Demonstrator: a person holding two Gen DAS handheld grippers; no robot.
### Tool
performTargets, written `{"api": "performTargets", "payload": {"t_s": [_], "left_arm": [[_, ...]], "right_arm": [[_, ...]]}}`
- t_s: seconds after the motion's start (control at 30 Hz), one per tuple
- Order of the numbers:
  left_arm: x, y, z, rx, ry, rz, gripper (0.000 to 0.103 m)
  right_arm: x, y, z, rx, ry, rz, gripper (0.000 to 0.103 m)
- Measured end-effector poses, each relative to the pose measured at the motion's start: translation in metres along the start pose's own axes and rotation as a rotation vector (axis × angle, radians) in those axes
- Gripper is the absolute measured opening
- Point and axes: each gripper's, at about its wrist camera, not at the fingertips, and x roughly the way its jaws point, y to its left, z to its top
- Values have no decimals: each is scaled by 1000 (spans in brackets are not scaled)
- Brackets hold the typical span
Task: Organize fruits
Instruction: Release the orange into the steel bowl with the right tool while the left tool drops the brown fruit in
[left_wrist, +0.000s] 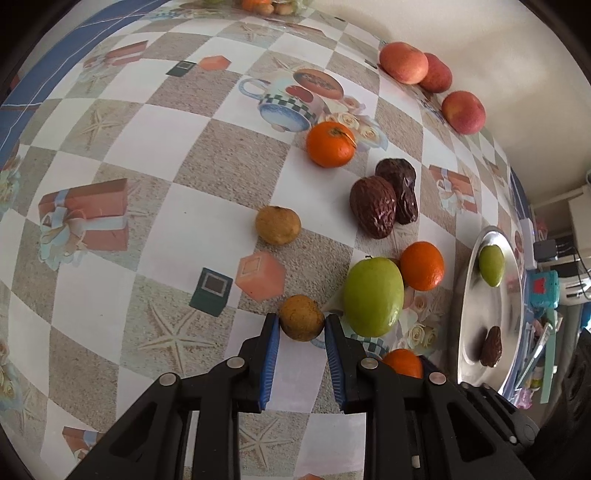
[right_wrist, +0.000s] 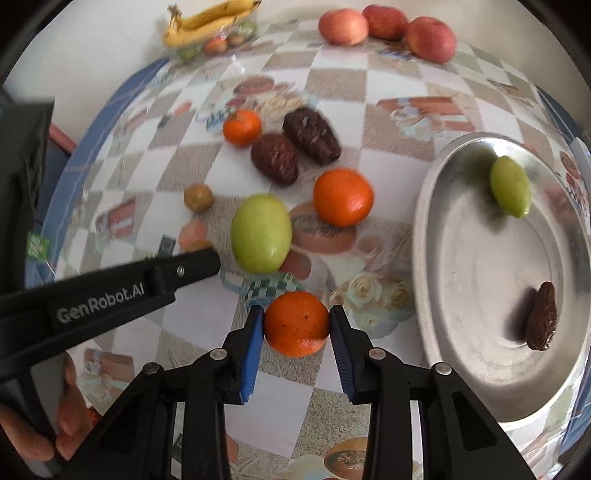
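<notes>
Cream wall (left_wrist: 480, 44) behind – patterned checkered tablecloth (left_wrist: 229, 147), cluttered shelves (left_wrist: 561, 258) beside it

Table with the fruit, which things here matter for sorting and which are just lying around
For the job:
- small brown fruit between the left tongs
- orange between the right tongs
- metal tray holding a green fruit and a date
- big green fruit, two dates on the table

Lying about:
- bananas
- patterned tablecloth

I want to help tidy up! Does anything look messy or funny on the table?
Nothing is spilled or broken. Fruit just lies scattered over the patterned tablecloth, while the round silver metal tray holds only one green oval fruit and one wrinkled brown date.
</notes>
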Motion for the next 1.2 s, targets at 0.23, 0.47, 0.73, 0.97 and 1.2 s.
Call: {"api": "performTargets", "payload": {"t_s": [0.23,0.47,0.73,0.97,1.2], "left_arm": [[-16,2,3,-7,-74,19,27],[-25,-6,6,17,-125,26,27],[-33,-20,5,77,-167,12,27],[-32,-64,-9,231,-176,-38,27],[-19,-134,-36,484,-176,-91,27]], "right_arm": [[-24,-19,4,72,-94,-8,37],[-40,-47,6,182,-150,-15,37],[-56,-104,-2,356,-191,-91,37],[-63,-140,-14,483,-199,-125,37],[-68,-153,-19,524,-214,-123,38]]}}
